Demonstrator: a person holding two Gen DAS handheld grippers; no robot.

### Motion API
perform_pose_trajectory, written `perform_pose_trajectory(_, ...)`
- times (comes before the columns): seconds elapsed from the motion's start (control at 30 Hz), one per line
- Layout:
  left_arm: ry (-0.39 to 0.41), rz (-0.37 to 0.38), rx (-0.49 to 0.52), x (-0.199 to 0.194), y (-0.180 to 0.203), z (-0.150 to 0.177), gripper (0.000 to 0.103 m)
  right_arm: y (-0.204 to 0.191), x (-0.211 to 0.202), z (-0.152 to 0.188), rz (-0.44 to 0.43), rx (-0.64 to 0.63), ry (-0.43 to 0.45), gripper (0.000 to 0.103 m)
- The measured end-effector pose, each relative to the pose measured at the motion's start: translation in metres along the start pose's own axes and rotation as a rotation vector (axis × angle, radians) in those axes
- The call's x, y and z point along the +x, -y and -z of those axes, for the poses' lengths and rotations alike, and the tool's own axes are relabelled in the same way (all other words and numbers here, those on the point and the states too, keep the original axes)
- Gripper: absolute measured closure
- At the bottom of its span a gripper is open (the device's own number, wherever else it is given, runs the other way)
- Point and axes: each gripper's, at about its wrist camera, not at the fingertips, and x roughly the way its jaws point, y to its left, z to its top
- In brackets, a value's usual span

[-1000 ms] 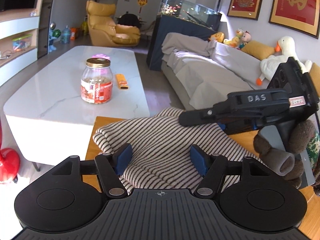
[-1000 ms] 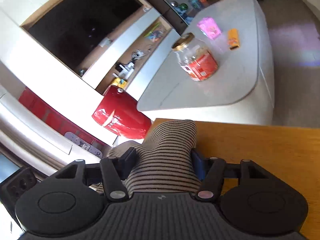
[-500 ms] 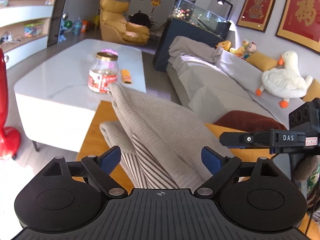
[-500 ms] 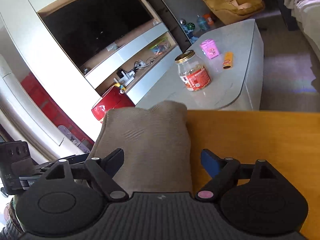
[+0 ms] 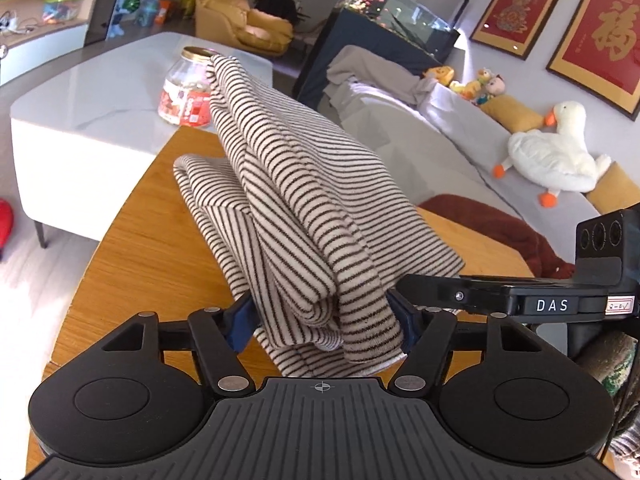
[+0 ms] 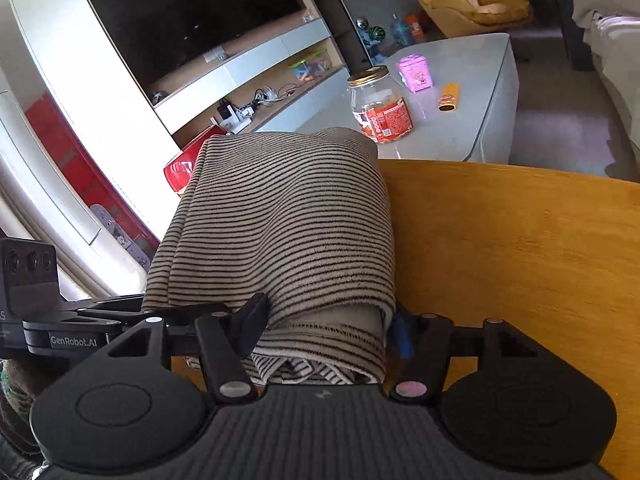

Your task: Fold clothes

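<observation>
Both grippers are closing on the striped garment (image 5: 304, 184): the left gripper (image 5: 322, 320) is clamped on a bunched fold, the right gripper (image 6: 328, 328) on the layered hem. Several folds are already made; laying down and squaring are judged outstanding. Its far part is draped on the wooden table (image 6: 520, 248).

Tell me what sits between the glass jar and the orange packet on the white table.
A pink box sits between the jar and the orange packet, slightly farther back; right wrist view.
</observation>
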Motion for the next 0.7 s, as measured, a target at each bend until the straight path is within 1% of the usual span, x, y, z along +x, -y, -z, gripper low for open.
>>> perform_pose_trajectory(0.07,0.004,-0.023,-0.004,-0.007,0.005,-0.002,0.032,-0.004,-0.004,0.003,0.022,-0.015,0.005,0.04)
perform_pose_trajectory(0.1,0.022,-0.039,0.007,-0.014,0.009,-0.005,0.034,-0.007,-0.007,0.005,0.039,-0.044,0.005,0.04)
perform_pose_trajectory(0.2,0.151,-0.071,0.09,-0.043,0.029,-0.021,0.033,-0.017,-0.013,0.011,0.091,-0.136,0.007,0.039)
perform_pose_trajectory(0.23,0.195,-0.074,0.116,-0.051,0.036,-0.027,0.032,-0.018,-0.014,0.011,0.096,-0.145,0.006,0.039)
perform_pose_trajectory(0.27,0.226,-0.056,0.134,-0.054,0.041,-0.035,0.029,-0.019,-0.014,0.012,0.102,-0.152,0.005,0.038)
perform_pose_trajectory(0.3,0.243,-0.028,0.152,-0.05,0.046,-0.047,0.024,-0.02,-0.014,0.011,0.107,-0.151,0.004,0.037)
perform_pose_trajectory(0.33,0.238,-0.022,0.158,-0.04,0.044,-0.056,0.021,-0.021,-0.015,0.01,0.113,-0.152,0.005,0.036)
perform_pose_trajectory(0.37,0.232,-0.017,0.164,-0.03,0.042,-0.065,0.02,-0.024,-0.018,0.009,0.126,-0.166,0.015,0.034)
perform_pose_trajectory(0.4,0.223,-0.019,0.167,-0.019,0.039,-0.074,0.023,-0.029,-0.023,0.007,0.142,-0.19,0.037,0.033)
perform_pose_trajectory(0.43,0.195,-0.041,0.154,-0.005,0.03,-0.08,0.024,-0.036,-0.029,0.006,0.159,-0.218,0.061,0.032)
perform_pose_trajectory(0.5,0.143,-0.043,0.099,0.015,0.007,-0.086,0.03,-0.054,-0.044,0.004,0.188,-0.311,0.126,0.021)
perform_pose_trajectory(0.53,0.12,-0.042,0.074,0.024,-0.003,-0.088,0.03,-0.063,-0.05,0.004,0.195,-0.361,0.156,0.019)
perform_pose_trajectory(0.6,0.099,-0.031,0.048,0.034,-0.019,-0.084,0.03,-0.082,-0.057,0.002,0.197,-0.459,0.208,0.018)
perform_pose_trajectory(0.67,0.095,-0.028,0.051,0.039,-0.025,-0.078,0.03,-0.097,-0.052,-0.004,0.169,-0.494,0.232,0.018)
perform_pose_trajectory(0.7,0.1,-0.025,0.049,0.039,-0.028,-0.075,0.03,-0.101,-0.044,-0.009,0.145,-0.483,0.226,0.018)
